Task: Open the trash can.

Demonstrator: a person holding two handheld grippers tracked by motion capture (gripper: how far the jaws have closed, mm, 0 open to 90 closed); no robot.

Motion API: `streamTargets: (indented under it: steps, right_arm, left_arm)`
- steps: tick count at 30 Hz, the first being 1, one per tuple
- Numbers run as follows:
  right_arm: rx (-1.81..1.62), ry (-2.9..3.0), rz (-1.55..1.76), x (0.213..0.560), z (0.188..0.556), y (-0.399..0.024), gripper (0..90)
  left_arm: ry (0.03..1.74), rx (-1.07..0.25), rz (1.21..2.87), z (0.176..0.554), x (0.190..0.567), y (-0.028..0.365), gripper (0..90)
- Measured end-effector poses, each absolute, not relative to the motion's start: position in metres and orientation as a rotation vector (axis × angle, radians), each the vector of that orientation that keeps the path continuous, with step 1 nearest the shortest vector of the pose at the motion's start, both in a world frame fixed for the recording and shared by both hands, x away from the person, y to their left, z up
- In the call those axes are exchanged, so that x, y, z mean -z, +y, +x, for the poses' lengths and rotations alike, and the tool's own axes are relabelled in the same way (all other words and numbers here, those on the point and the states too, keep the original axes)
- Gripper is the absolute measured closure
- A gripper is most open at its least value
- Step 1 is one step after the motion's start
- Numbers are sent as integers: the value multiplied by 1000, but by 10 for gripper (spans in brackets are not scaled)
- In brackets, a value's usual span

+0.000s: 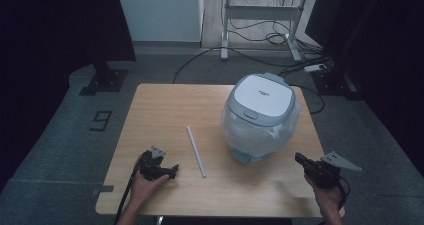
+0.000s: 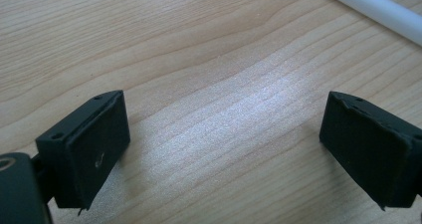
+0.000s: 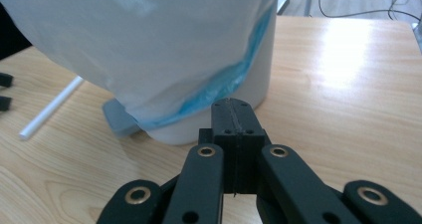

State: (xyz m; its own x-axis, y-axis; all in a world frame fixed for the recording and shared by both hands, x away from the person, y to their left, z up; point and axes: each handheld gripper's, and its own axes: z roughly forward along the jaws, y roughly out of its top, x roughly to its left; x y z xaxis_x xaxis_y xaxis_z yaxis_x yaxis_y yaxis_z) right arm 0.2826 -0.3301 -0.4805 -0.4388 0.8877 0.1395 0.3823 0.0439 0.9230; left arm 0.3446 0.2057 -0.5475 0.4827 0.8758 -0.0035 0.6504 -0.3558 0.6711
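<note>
A white pedal bin (image 1: 260, 117) with a grey and white lid (image 1: 261, 95) stands on the right half of the wooden table (image 1: 165, 105). A clear bag with a blue hem (image 3: 219, 84) hangs over its outside, and its grey pedal (image 3: 117, 119) sticks out at the base. A white rod (image 1: 196, 151) lies flat to the left of the bin. My left gripper (image 1: 172, 171) rests near the front edge, left of the rod (image 2: 370, 10), open (image 2: 224, 149) over bare wood. My right gripper (image 1: 300, 160) is raised to the front right of the bin, shut (image 3: 234, 114) on nothing, pointing at the bin's base.
The table's right edge (image 1: 320, 150) runs close beside my right hand. Behind the table, on the floor, are a desk frame (image 1: 260, 15) with loose cables, a power strip (image 1: 317, 67) and a black stand base (image 1: 105, 80).
</note>
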Motion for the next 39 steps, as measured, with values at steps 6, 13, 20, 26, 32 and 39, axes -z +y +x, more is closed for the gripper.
streamTargets:
  steps: [6, 13, 20, 26, 32, 39]
  right_arm:
    - [-1437, 1856, 1213, 462, 282, -326, 900]
    - [-1504, 1861, 1154, 431, 284, -319, 900]
    - [-1532, 1869, 1091, 405, 286, -307, 900]
    - [-1548, 1877, 1046, 386, 288, -298, 900]
    - [-1555, 1884, 1010, 371, 291, -288, 900]
    - [-1546, 1911, 963, 353, 303, -270, 900]
  left_arm:
    - [1257, -480, 2120, 345, 547, 206, 51]
    - [1258, -480, 2117, 345, 548, 205, 52]
    - [1259, -480, 2117, 345, 547, 205, 52]
    - [1260, -479, 2116, 345, 547, 205, 52]
    - [1262, -480, 2116, 345, 547, 205, 52]
    - [1263, -480, 2116, 345, 547, 205, 52]
